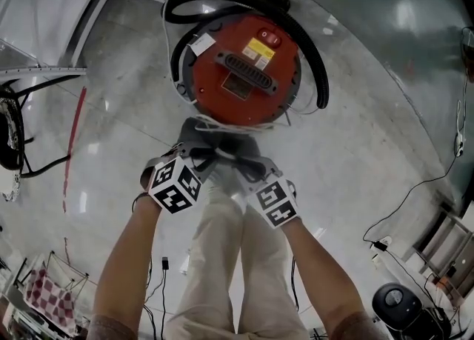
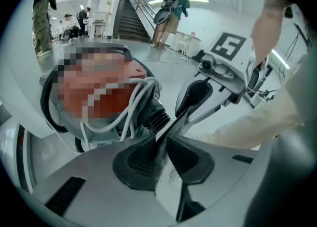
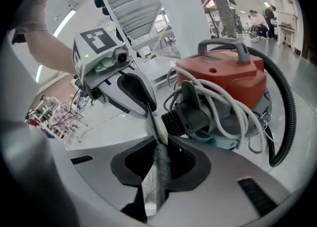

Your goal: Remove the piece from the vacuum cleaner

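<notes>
Fingers (image 2: 136,161) of left gripper (image 1: 198,161) and right gripper (image 1: 248,174) are clenched on a thin grey piece (image 3: 161,171), held just beside the ribbed port (image 3: 173,119) of the red vacuum cleaner (image 1: 241,68) on the floor (image 1: 355,131)

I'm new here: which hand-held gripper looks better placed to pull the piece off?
Right, probably: the right hand-held gripper holds the piece deep between its pads; the left hand-held gripper pinches only an edge.

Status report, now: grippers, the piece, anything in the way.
Jaws of left gripper and right gripper shut on grey piece. Piece close by black inlet of red vacuum cleaner. White cord loops around inlet.
</notes>
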`<state>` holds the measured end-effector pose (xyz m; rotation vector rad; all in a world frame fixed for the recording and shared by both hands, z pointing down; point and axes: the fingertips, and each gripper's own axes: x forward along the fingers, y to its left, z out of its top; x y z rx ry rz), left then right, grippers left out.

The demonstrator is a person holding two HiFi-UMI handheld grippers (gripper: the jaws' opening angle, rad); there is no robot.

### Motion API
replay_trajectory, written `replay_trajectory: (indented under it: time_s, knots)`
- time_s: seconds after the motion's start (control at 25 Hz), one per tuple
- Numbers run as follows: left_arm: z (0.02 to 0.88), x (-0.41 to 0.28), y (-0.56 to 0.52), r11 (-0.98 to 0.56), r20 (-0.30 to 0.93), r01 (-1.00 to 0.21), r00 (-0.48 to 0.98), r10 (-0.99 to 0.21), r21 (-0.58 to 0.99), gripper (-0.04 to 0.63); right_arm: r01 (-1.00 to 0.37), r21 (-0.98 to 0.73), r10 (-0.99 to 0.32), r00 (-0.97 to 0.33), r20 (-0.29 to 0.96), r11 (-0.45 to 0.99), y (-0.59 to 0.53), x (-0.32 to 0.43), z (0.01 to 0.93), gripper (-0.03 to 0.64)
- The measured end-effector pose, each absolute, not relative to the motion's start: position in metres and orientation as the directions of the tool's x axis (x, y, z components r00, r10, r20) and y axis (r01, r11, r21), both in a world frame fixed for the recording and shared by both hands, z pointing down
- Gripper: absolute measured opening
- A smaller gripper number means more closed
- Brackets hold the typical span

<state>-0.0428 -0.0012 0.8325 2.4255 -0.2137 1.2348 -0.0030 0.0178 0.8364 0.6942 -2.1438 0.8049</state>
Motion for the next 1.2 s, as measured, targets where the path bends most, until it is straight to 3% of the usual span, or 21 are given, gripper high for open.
replay_trajectory:
  time_s: [0.88, 1.2]
  knots:
    - [0.83, -0.055, 0.013, -0.82, 0.793, -0.453, 0.609, 0.002, 0.35, 0.075, -0.669, -0.361, -0.193, -0.604, 0.773, 0.649, 0.031, -0.013, 0.836, 0.071]
    - [0.835, -0.059, 0.059, -0.83, 0.806, -0.402, 0.584, 0.092, 0.386, 0.072, -0.568, -0.399, -0.076, -0.636, 0.768, 0.72, 0.081, -0.018, 0.838, 0.037]
